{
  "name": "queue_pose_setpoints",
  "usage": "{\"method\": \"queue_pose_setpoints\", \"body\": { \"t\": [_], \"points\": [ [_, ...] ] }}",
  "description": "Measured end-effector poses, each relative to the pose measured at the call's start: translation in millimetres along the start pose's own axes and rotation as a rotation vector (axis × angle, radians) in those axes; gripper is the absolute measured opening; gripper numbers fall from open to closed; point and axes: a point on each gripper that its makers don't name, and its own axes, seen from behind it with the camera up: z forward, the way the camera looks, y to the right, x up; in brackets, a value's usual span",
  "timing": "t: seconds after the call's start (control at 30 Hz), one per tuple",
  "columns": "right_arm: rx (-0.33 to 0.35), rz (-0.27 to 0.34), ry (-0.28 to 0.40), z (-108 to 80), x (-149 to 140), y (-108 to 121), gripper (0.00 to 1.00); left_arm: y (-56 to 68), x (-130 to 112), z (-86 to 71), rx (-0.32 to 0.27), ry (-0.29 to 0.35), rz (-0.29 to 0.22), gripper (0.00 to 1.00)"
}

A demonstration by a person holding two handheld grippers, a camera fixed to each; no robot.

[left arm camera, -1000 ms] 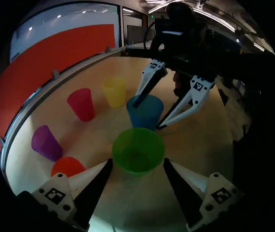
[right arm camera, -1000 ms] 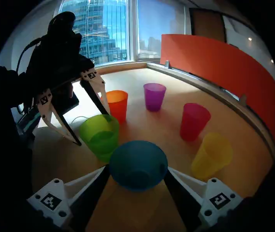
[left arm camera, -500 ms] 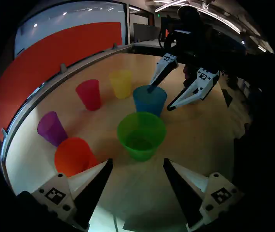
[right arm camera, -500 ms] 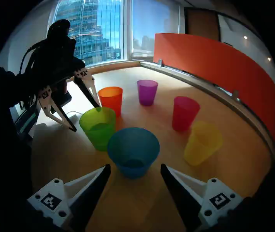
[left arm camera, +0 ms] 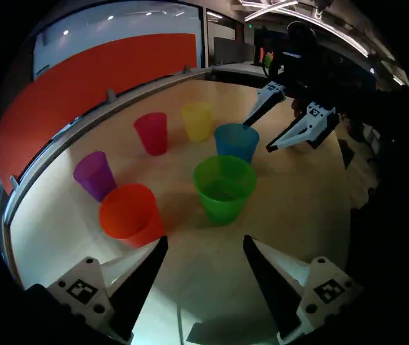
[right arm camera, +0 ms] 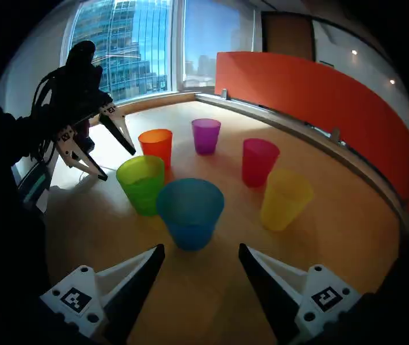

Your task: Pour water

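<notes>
Nearest in the left gripper view, the left gripper [left arm camera: 204, 238] hangs with its fingers spread wide and nothing between them, just short of the green cup [left arm camera: 224, 187], which stands upright on the pale wooden table [left arm camera: 296, 207] with the orange cup [left arm camera: 129, 213] close beside it. In the right gripper view the right gripper [right arm camera: 200, 248] is likewise parted and empty, facing the blue cup [right arm camera: 190, 213], which stands just beside the green one. The green cup seems to hold a little water low down (the blue one's contents I cannot make out). Both look like thin, smooth plastic tumblers: light, slightly springy and easy to dent, so a gentle squeeze across the middle of the wall looks best, where the upward flare should keep the cup from sliding through. Farther off stand the purple cup [left arm camera: 94, 174], pink cup [left arm camera: 152, 132] and yellow cup [left arm camera: 197, 121].
</notes>
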Motion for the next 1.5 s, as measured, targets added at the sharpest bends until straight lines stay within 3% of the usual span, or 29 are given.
{"method": "queue_pose_setpoints", "body": {
  "t": [0.37,0.67,1.07,1.5],
  "points": [
    [-0.085,0.068,0.069,-17.4,4.7,6.7,1.0,-16.7,0.4,-28.0,0.108,0.1,-0.088,0.97],
    [-0.199,0.129,0.155,-38.1,21.4,29.5,1.0,-39.1,4.4,-49.7,0.213,0.199,-0.178,0.97],
    [-0.348,0.186,0.303,-66.7,55.8,60.3,1.0,-67.9,20.6,-81.7,0.394,0.344,-0.206,0.98],
    [-0.54,0.165,0.433,-94.7,89.1,98.7,1.0,-85.5,36.3,-107.4,0.523,0.467,-0.239,0.97]
  ]
}}
